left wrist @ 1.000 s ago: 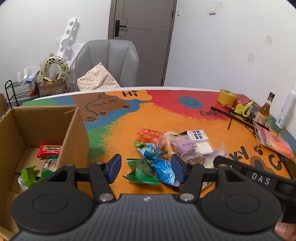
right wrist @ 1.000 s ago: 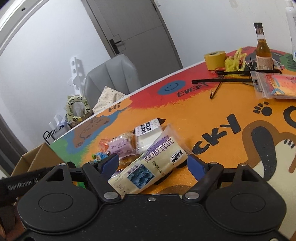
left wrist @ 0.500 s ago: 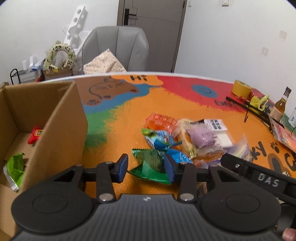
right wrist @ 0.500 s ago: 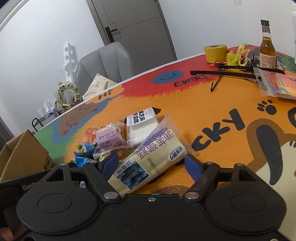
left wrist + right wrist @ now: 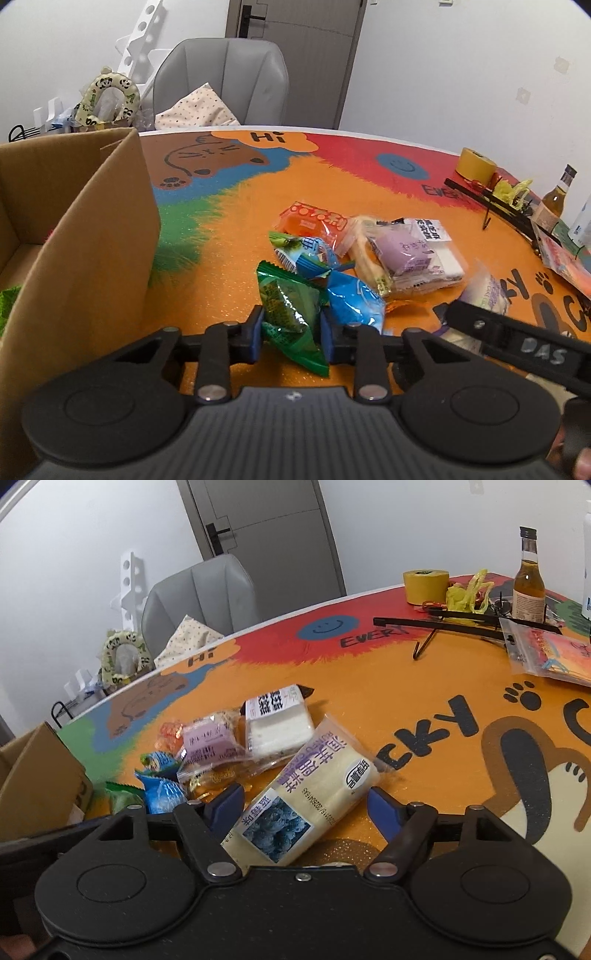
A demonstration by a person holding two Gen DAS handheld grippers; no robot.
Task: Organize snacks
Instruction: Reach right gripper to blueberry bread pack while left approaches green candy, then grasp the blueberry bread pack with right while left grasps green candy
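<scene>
A green snack packet (image 5: pixel 288 306) lies on the colourful table at the near edge of the snack pile. My left gripper (image 5: pixel 291 336) is closing, and its blue pads touch the packet on both sides. To its left stands an open cardboard box (image 5: pixel 92 240) with a green packet inside. My right gripper (image 5: pixel 303 806) is closing too. A long cream cake packet with a blueberry picture (image 5: pixel 314 786) lies between its fingers, and the pads stand just off its edges. Blue (image 5: pixel 356 302), orange (image 5: pixel 314 225), purple (image 5: pixel 402 251) and white (image 5: pixel 277 723) packets make up the pile.
At the far right of the table are a yellow tape roll (image 5: pixel 424 585), a brown bottle (image 5: pixel 528 583), a black hanger (image 5: pixel 461 624) and a clear zip bag (image 5: pixel 546 653). A grey chair (image 5: pixel 225 81) stands behind the table.
My left gripper came down over the green packet and its fingers narrowed from wide apart until they met its sides. My right gripper's fingers drew in a little around the cream packet.
</scene>
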